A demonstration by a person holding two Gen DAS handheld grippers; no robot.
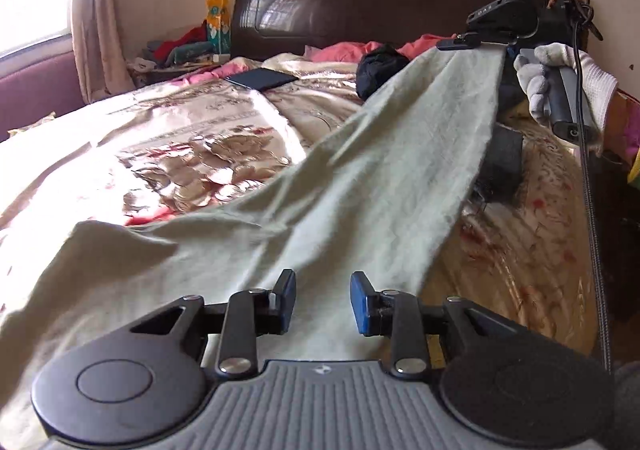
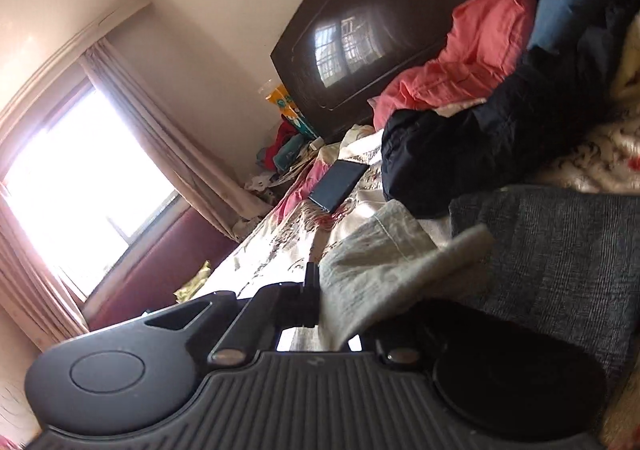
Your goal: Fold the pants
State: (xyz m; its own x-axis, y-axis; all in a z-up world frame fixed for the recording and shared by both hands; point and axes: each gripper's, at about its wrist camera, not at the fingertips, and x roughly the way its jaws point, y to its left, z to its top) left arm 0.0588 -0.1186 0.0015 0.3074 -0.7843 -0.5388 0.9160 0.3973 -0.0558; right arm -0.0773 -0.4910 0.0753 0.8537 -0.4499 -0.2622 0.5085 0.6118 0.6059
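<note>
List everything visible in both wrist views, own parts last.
pants: 1, pale grey-green, one end lifted at right, the rest lying on the bed
bedspread: 1, cream with red and gold floral print, covering the bed
headboard: 1, dark brown, against the wall
phone: 1, dark, flat on the bed near the headboard
black garment: 1, heaped near the pillows
coral-pink bedding: 1 pile, by the headboard
grey knit item: 1, on the bed at right
curtain: 1, pinkish, beside the window
left gripper: open, over the pants
right gripper: shut on the pants
gloved hand: white, holding the right gripper
</note>
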